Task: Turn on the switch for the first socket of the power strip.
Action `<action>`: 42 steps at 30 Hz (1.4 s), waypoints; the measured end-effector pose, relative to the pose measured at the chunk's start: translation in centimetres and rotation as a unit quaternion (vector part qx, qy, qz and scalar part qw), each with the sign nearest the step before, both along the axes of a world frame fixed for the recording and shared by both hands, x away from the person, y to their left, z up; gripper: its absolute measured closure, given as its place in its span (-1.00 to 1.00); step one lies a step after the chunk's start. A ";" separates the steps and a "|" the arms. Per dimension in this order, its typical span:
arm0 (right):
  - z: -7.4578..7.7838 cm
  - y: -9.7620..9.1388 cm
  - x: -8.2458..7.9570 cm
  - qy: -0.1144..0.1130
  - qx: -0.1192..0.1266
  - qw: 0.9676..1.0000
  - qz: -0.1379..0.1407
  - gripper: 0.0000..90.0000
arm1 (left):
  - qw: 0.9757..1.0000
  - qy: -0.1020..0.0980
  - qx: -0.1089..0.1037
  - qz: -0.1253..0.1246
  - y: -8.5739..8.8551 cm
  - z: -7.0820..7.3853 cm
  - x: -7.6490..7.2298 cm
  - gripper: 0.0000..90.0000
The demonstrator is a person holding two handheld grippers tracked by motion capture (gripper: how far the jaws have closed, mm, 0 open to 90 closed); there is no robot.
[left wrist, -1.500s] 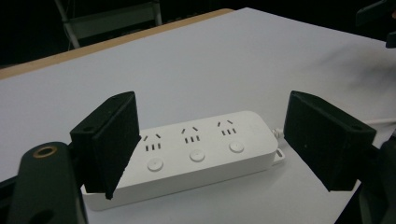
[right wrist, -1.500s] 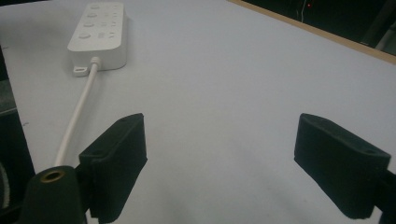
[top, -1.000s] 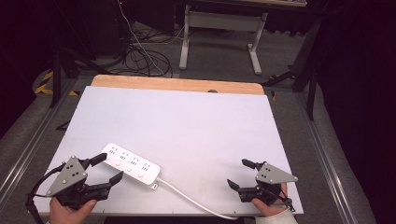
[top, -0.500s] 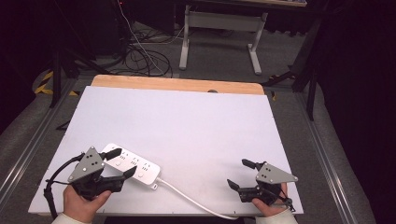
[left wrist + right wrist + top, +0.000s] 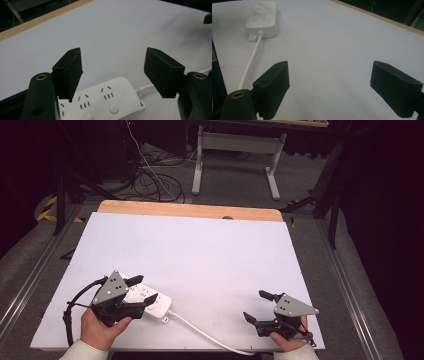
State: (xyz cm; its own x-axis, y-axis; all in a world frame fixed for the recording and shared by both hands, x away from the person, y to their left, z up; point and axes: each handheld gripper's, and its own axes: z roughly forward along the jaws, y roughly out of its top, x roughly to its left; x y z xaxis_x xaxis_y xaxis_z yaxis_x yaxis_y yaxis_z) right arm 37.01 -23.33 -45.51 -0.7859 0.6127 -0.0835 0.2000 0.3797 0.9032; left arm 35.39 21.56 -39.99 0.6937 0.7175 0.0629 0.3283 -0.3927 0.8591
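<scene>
We see the white power strip (image 5: 150, 302) lying flat at the lower left of the white table (image 5: 200, 255), directly beneath our left gripper (image 5: 142, 289), whose jaws stand wide apart above it, gripping nothing. Its white cord (image 5: 205, 332) trails toward the bottom edge. At lower right, our right gripper (image 5: 257, 306) gapes wide, empty, well apart from the strip.

The desk (image 5: 200, 255) was white with a tan wood far edge; the strip (image 5: 150, 301) and cord (image 5: 200, 332) white; both claws black with grey plates.
</scene>
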 end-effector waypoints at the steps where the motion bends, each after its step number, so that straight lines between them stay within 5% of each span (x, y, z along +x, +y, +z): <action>1: 0.0 0.0 0.0 0.001 0.000 1.000 0.000 -0.64 | 1.000 0.001 0.005 0.006 0.1 -0.1 -0.1 -0.21; 2: -0.1 0.0 0.0 0.003 -0.002 1.000 0.000 -0.64 | 1.000 0.002 0.005 0.010 0.2 -0.1 -0.2 -0.01; 5: -0.1 0.0 0.1 0.002 -0.001 1.000 0.003 -0.64 | 1.000 -0.004 0.006 0.011 0.2 0.0 -0.5 0.17; 9: -0.1 0.0 0.1 0.003 0.000 1.000 0.003 -0.63 | 1.000 0.018 0.012 -0.016 0.0 0.3 -0.4 0.33; 11: -0.1 0.1 0.1 0.007 0.000 1.000 0.002 -0.63 | 0.999 0.024 0.020 -0.019 -0.2 0.3 -0.3 0.59; 15: -0.1 0.1 0.1 0.007 0.000 1.000 0.002 -0.63 | 0.999 0.027 0.040 -0.011 -0.6 0.3 -0.2 0.78; 20: -0.1 0.1 0.1 0.008 0.001 1.000 0.003 -0.63 | 0.998 0.055 0.016 -0.026 -0.6 0.3 0.3 1.00; 23: -0.1 0.1 0.1 0.008 0.001 1.000 0.004 -0.63 | 0.997 0.071 0.024 -0.030 -0.8 0.4 0.5 1.00; 29: -0.1 0.1 0.1 0.007 0.000 1.000 0.006 -0.62 | 0.990 0.127 0.036 -0.047 -1.4 0.4 1.5 1.00; 36: -0.1 0.1 0.1 0.007 0.000 1.000 0.006 -0.62 | 0.985 0.147 0.074 -0.050 -1.8 0.1 2.0 1.00; 42: -0.2 0.1 0.2 0.007 0.000 1.000 0.008 -0.61 | 0.976 0.186 0.105 -0.042 -2.0 -0.4 2.6 1.00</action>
State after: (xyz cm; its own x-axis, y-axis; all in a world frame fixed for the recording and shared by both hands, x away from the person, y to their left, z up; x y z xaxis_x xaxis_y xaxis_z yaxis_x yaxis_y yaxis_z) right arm 37.16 -23.27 -45.67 -0.7968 0.6000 -0.0716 0.2074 0.3829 0.9002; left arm 38.04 19.53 -40.43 0.7524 0.6554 -0.0649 0.5610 -0.5862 0.5846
